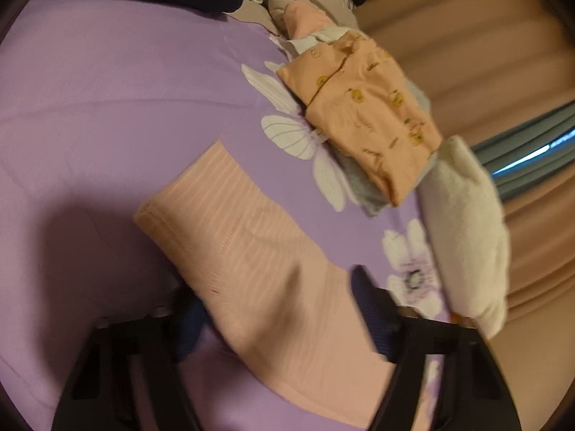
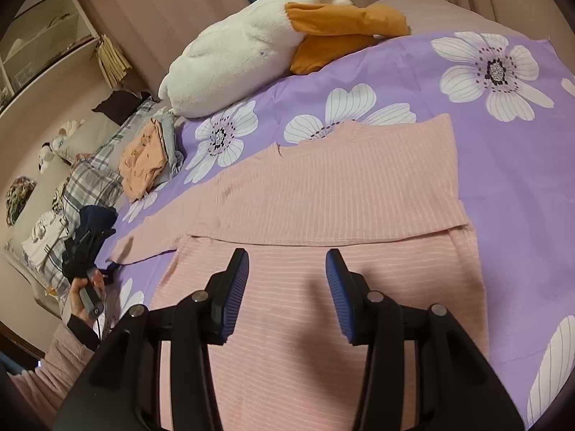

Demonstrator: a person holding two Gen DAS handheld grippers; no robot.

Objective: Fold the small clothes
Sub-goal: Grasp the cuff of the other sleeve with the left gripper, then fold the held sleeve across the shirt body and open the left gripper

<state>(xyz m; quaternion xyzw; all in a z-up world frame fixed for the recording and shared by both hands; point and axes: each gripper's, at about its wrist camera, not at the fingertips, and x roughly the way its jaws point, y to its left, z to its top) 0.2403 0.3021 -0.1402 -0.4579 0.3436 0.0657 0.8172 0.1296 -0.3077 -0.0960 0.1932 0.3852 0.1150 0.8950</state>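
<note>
- stack [image 2: 143,165] at mid left of the right wrist view: an orange printed piece lies folded on top of grey ones, on the bed [image 2: 521,186] near the pillows. these look done; how many pieces are in it i cannot tell.
- pink top [image 2: 323,197] across the centre of the same view: spread flat on the purple flowered cover, one sleeve running toward the lower left, a fold line across its middle. judged part way through; the sleeve and the last folds look left to do.
- left hand-held gripper [image 1: 276,309] at the bottom of the left wrist view: its jaws stand either side of the pink sleeve [image 1: 230,222]. the view is blurred, and i cannot tell whether the pads press the cloth yet.
- right hand-held gripper [image 2: 287,294] at bottom centre of its view: jaws apart over the pink body panel, gripping nothing.
- containers: no basket or box for clothes shows. a shelf unit [image 2: 39,36] in the upper left holds small items too blurred to name.
- plush goose [image 2: 251,46] lies at the top, apart from the top.
</note>
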